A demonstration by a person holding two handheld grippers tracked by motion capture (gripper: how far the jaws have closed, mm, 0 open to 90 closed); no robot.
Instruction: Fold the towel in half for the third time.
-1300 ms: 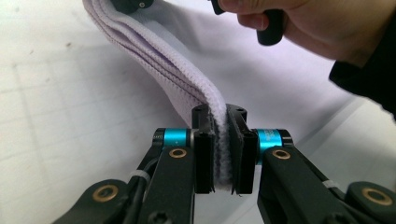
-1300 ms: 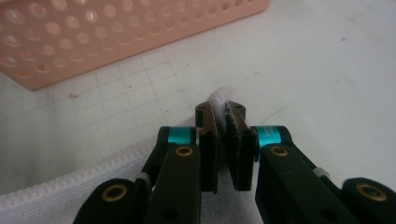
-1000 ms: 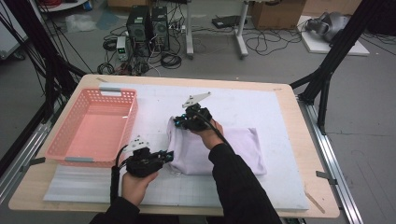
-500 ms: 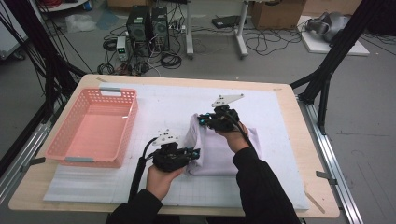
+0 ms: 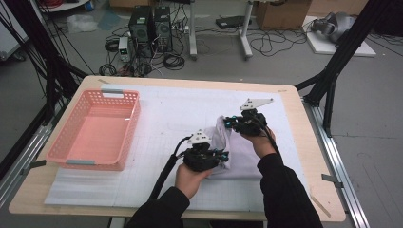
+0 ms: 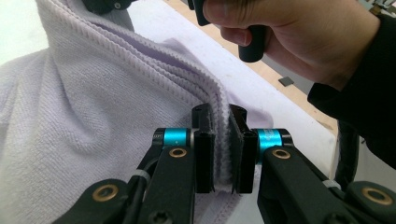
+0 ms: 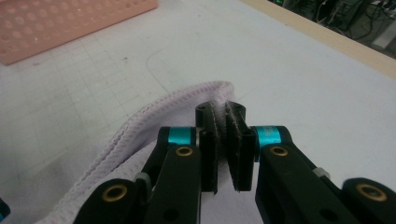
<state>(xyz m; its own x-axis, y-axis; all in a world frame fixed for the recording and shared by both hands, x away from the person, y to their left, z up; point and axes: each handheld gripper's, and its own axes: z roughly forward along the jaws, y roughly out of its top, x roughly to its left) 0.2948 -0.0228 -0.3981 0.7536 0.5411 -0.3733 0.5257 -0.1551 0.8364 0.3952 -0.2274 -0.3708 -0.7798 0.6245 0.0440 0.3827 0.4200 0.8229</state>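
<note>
The person is folding a lilac towel [image 5: 242, 152] on the white mat [image 5: 166, 114] that covers the wooden table [image 5: 304, 156], and this is the carry-over stage of the fold. The left gripper [image 5: 219, 158] is pinching the towel's near hemmed edge, with its 2 jaws pressed together on the doubled hem, as the left gripper view is showing clearly at the ribbed border [image 6: 223, 140]. The right gripper [image 5: 229, 123] is clamping the far corner of the same edge, its jaws closed tight on the cloth [image 7: 226, 135], and it is holding that corner lifted off the mat so the fabric is rising in a peak between the 2 hands. The rest of the towel is lying flat toward the right half of the mat, well apart from the pink basket [image 5: 95, 128] at the left. The lifted edge is probably being taken across the towel toward its opposite side. The next move is calling for both hands travelling level and together, keeping the hem taut, then lowering it square onto the far edge before letting go.
</note>
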